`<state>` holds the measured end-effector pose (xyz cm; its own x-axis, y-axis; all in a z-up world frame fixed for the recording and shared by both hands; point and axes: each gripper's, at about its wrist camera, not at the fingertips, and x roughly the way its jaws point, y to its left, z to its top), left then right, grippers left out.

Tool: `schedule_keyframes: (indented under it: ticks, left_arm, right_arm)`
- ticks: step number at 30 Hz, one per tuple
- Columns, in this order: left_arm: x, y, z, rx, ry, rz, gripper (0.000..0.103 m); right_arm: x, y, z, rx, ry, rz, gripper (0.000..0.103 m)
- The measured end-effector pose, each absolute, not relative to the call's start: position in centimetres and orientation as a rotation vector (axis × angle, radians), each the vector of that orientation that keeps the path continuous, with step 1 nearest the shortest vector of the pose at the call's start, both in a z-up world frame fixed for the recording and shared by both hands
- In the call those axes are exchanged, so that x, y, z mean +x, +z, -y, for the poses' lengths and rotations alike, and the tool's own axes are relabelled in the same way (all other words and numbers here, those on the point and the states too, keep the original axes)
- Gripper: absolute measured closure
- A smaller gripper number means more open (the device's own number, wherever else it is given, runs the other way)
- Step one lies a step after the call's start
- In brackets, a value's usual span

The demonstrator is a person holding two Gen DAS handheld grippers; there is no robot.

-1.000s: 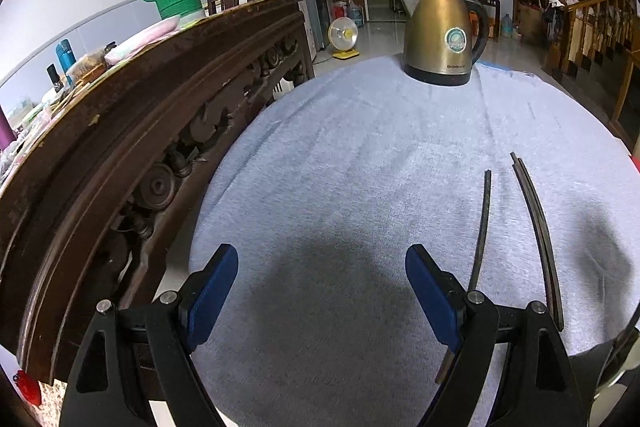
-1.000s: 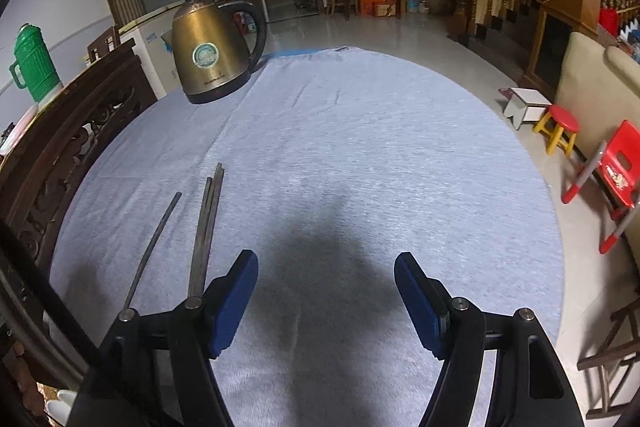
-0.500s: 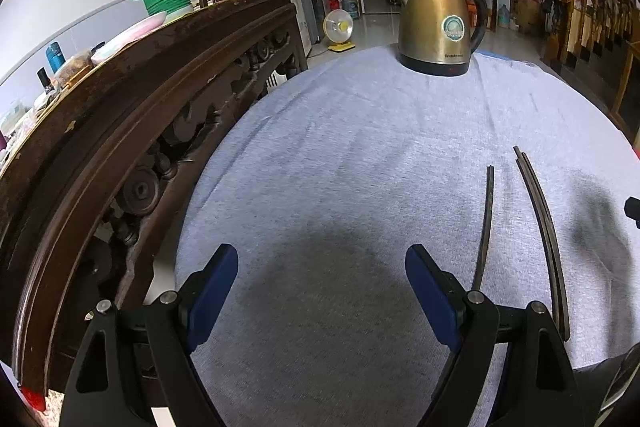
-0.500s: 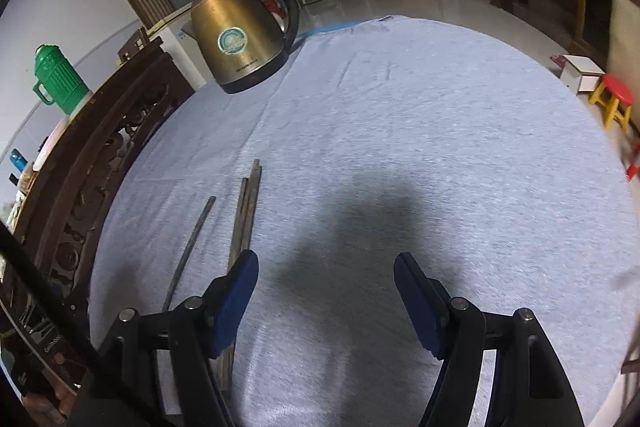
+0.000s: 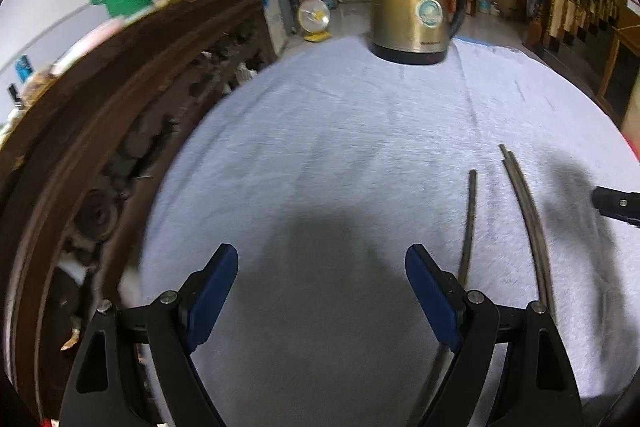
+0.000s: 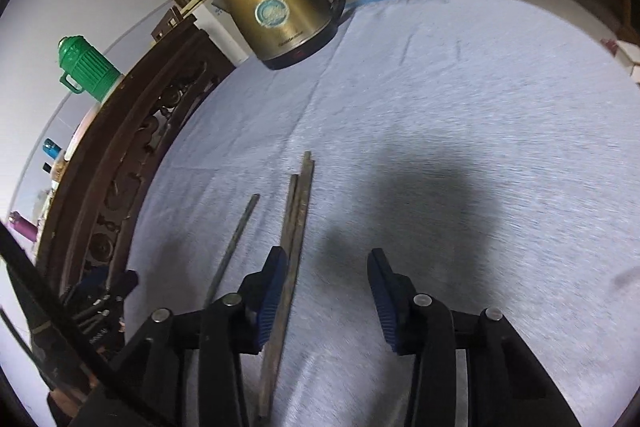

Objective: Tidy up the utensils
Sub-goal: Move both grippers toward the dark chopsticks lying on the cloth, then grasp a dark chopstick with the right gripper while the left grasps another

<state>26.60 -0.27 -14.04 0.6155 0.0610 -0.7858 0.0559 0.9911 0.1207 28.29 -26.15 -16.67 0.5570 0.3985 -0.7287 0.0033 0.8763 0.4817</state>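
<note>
Three chopsticks (image 6: 294,227) lie on the cloth-covered surface (image 6: 460,131) — a pair touching, one (image 6: 234,239) apart to the left. Thin, stiff and light, they likely roll; pinch near mid-length. The right gripper (image 6: 328,291) is closing, nothing between its pads yet — the left gripper (image 5: 322,291) stands wide and empty. A kettle (image 6: 280,11) stands beyond.

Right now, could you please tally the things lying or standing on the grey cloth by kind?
Dark wooden chopsticks: 3, one lone chopstick and a touching pair
Brass-coloured electric kettle: 1
Total: 4
</note>
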Motion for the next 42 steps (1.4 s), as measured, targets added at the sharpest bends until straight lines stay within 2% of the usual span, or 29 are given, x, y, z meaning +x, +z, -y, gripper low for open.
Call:
schedule_keyframes:
  ticks: [10, 17, 22, 25, 26, 28, 30, 42]
  left_arm:
    - [31.0, -16.6, 3.1, 0.15, -0.098, -1.019, 0.017]
    - [32.1, -17.1, 4.7, 0.157, -0.119, -1.024, 0.017]
    - [32.4, -17.6, 5.6, 0.178, -0.131, -1.025, 0.02]
    - [32.7, -18.2, 5.9, 0.189, -0.136, -1.038, 0.031]
    - [32.9, -18.3, 6.0, 0.189, -0.135, -1.045, 0.035]
    - [33.4, -18.8, 5.9, 0.184, -0.135, -1.063, 0.042]
    - [33.6, -19.1, 6.0, 0.175, -0.139, -1.077, 0.048]
    - [35.5, -19.5, 7.6, 0.183, -0.171, -1.047, 0.05]
  right_arm:
    - [33.6, -18.2, 24.6, 0.473, 0.276, -1.027, 0.059]
    - [36.2, -18.9, 23.0, 0.439, 0.286, -1.079, 0.061]
    - [37.2, -19.5, 21.5, 0.366, 0.254, -1.111, 0.07]
    - [37.2, -19.3, 20.7, 0.29, 0.225, -1.118, 0.077]
    - [37.2, -19.2, 20.4, 0.253, 0.211, -1.121, 0.083]
    - [37.3, -19.2, 20.2, 0.218, 0.204, -1.12, 0.083]
    - [37.4, -19.2, 20.3, 0.186, 0.154, -1.127, 0.101]
    - [37.6, -19.5, 21.7, 0.365, 0.239, -1.137, 0.096]
